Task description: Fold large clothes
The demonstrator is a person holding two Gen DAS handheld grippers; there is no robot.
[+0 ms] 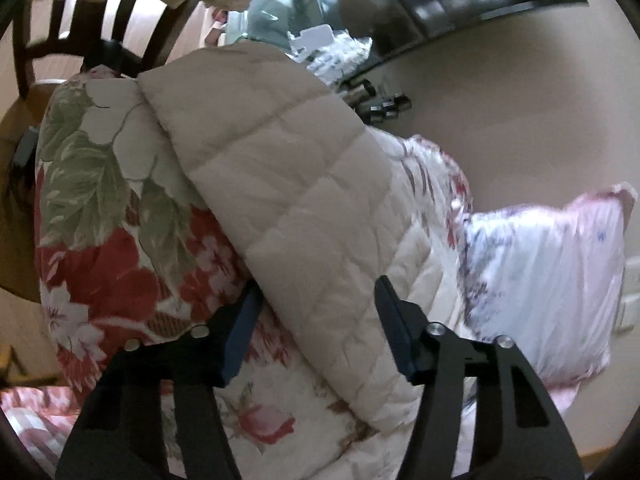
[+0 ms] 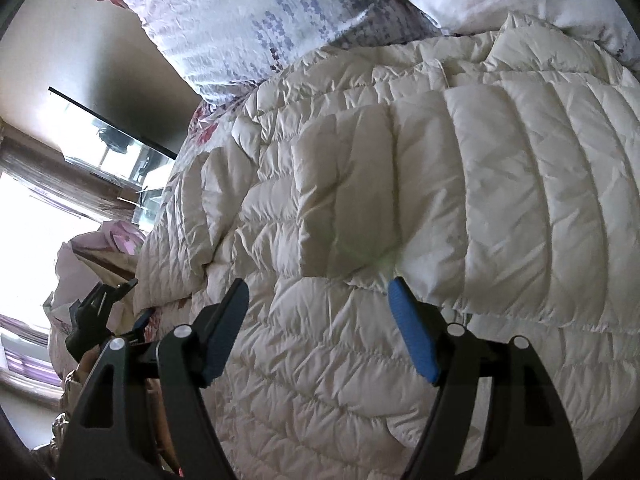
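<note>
Left tool point(image 1: 318, 300) released, straddling a fold of the cream puffer coat point(image 1: 280, 184); left fingertip hidden behind it. Right tool point(image 2: 316, 292) released above coat point(image 2: 400, 200) on floral bedding point(image 1: 100, 200). Pillow point(image 2: 248, 28) beyond.

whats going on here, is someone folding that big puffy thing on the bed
Yes. A person works with two hand-held grippers on a cream quilted down comforter spread over a bed, near a lavender-patterned pillow. The left hand-held gripper straddles a folded-over flap with its jaws open, above a red floral quilt. The right hand-held gripper hovers open, gripping nothing.
</note>
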